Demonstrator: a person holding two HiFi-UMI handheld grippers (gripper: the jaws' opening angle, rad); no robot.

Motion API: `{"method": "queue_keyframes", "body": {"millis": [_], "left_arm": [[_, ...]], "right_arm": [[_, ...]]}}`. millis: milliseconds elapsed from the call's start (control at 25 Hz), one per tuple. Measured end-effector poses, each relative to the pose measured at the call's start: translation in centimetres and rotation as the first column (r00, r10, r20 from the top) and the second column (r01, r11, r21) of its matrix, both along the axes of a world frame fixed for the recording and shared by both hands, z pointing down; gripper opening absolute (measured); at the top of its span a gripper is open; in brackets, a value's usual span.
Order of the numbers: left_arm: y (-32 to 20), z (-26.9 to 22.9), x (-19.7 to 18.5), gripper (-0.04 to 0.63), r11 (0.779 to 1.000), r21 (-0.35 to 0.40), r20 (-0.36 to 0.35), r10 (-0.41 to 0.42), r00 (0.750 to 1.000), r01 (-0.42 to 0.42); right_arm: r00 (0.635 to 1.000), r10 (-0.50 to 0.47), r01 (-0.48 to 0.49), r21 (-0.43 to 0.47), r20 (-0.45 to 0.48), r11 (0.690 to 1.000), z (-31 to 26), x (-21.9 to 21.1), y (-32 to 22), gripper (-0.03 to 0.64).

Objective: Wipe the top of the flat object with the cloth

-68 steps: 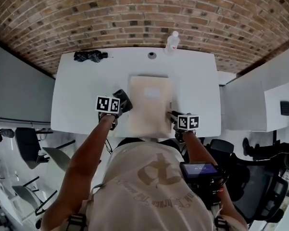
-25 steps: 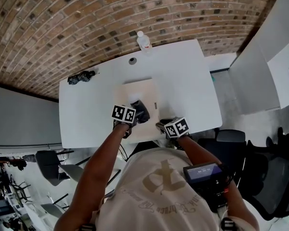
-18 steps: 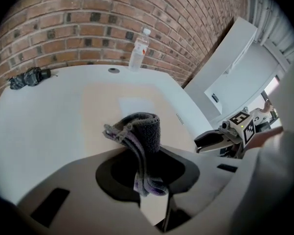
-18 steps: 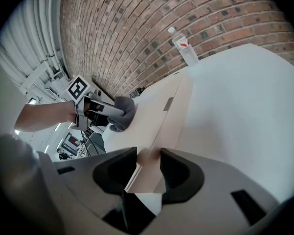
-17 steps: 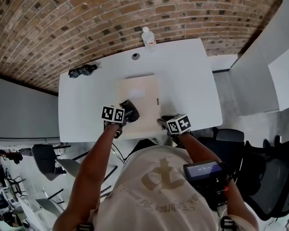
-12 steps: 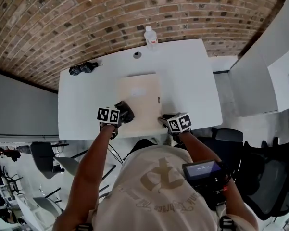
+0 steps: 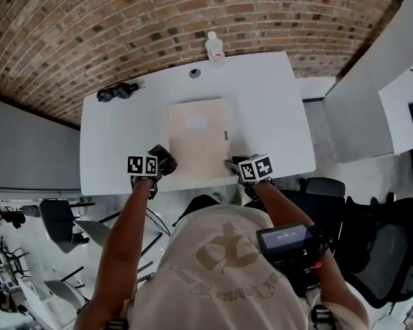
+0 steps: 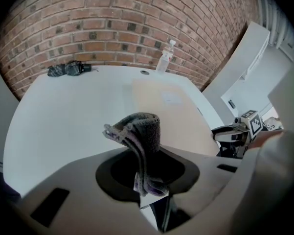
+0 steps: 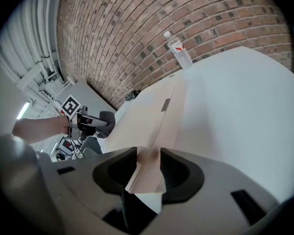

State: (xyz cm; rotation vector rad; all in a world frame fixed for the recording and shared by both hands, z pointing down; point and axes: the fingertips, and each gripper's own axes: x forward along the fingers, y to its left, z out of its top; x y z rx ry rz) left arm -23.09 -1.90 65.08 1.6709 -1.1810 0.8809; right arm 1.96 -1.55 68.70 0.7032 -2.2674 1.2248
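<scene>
Flat object [image 7: 198,139]: it is lying in the middle of the white table [image 7: 275,115], its long side running away from you.
Its look: a thin tan slab is showing a plain matte top, a pale rectangular label [image 7: 196,124] on the far half, and a small dark mark on its right edge.
Right gripper [image 7: 232,165]: you are pinching the slab's near right corner, the jaws pressing on the thin edge from both sides.
Why there: by my reading you are pinning the slab so it is not sliding while the cloth is rubbing across it, and the corner grip is leaving nearly the whole top free.
Cloth [image 8: 139,136]: a dark grey folded rag is sticking out past the jaw tips in a loose curl, giving you a soft pad to wipe with.
Left gripper [image 7: 158,167]: you are clamping its jaws on the rag's bunched end, just beside the slab's near left corner, over bare table and not over the top.
Contact: I am not able to tell whether the rag is touching the table.
Farther out: a clear bottle [image 7: 214,47] is standing at the far edge, and a black bundle [image 7: 117,91] is lying at the far left, both well apart from the slab.
</scene>
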Motion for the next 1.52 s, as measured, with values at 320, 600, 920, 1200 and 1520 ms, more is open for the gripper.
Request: {"method": "queue_keyframes", "body": {"millis": [320, 600, 920, 1200, 1520], "left_arm": [[0.4, -2.1, -1.2, 0.101, 0.997, 0.055, -0.022, -0.049, 0.999, 0.050], [-0.3, -4.6, 8.0, 0.101, 0.990, 0.114, -0.223, 0.107, 0.969, -0.083], [0.7, -3.3, 20.3, 0.101, 0.948, 0.103, -0.360, 0.319, 0.877, -0.302], [1.0, -1.2, 24.8, 0.101, 0.915, 0.073, -0.376, 0.395, 0.838, -0.398], [1.6, 0.6, 22.9, 0.101, 0.934, -0.008, -0.314, 0.337, 0.888, -0.357]], "right_arm": [[1.000, 0.020, -0.020, -0.011, 0.005, 1.000, -0.4, 0.4, -0.5, 0.160], [0.993, 0.112, -0.112, 0.003, 0.043, 0.994, -1.8, 1.8, -5.4, 0.160], [0.995, 0.085, -0.084, -0.012, 0.048, 0.996, -1.5, 0.7, -8.6, 0.165], [0.999, 0.043, -0.042, -0.020, 0.029, 0.999, -0.8, -0.6, -9.5, 0.178], [1.000, -0.021, 0.020, -0.015, -0.016, 1.000, 0.4, -1.3, -9.2, 0.181]]}}
